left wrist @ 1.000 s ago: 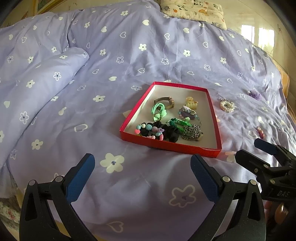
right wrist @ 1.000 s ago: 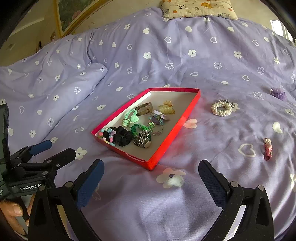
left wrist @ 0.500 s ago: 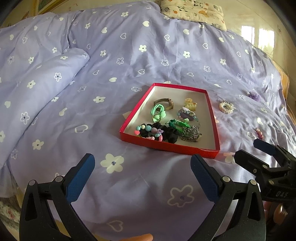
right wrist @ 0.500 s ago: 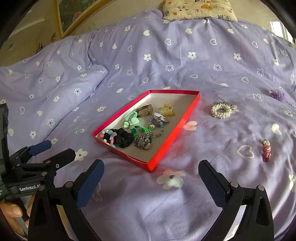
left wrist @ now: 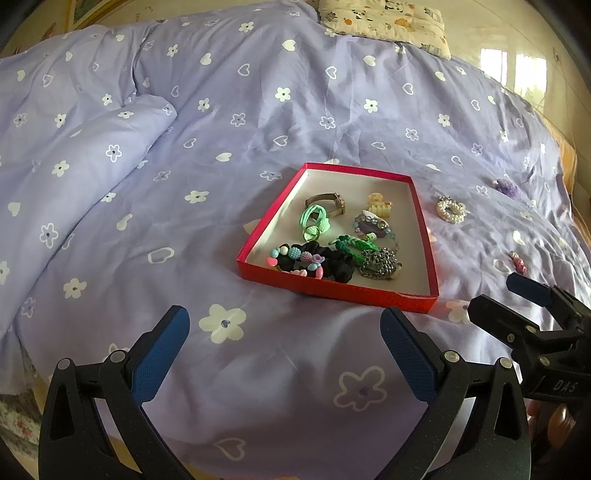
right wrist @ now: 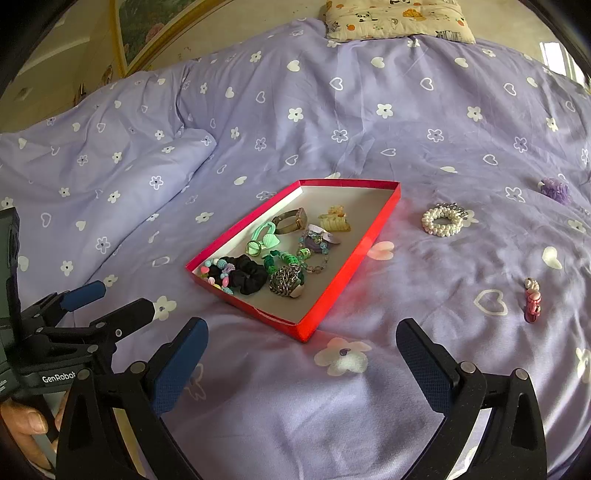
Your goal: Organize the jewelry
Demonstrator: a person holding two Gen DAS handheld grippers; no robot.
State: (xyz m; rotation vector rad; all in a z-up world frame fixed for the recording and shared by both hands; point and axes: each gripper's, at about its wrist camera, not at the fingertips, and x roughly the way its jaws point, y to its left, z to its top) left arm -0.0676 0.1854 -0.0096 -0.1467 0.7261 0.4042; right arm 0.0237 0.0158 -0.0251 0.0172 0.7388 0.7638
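A shallow red tray lies on the purple bedspread. It holds a black scrunchie, a beaded bracelet, a green hair tie, a watch, a yellow claw clip and a metal chain. Right of the tray, on the cover, lie a pearl bracelet, a small pink charm and a purple piece. My left gripper hovers open in front of the tray. My right gripper is open near the tray's front right corner. Neither holds anything.
A folded hump of duvet rises at the left. A patterned pillow lies at the far end of the bed. The bed's near edge shows at the lower left. A hand holds the left gripper's handle.
Almost nothing differs. Both views have drifted slightly, so the tray sits a touch higher in frame. Both grippers stay open and empty.
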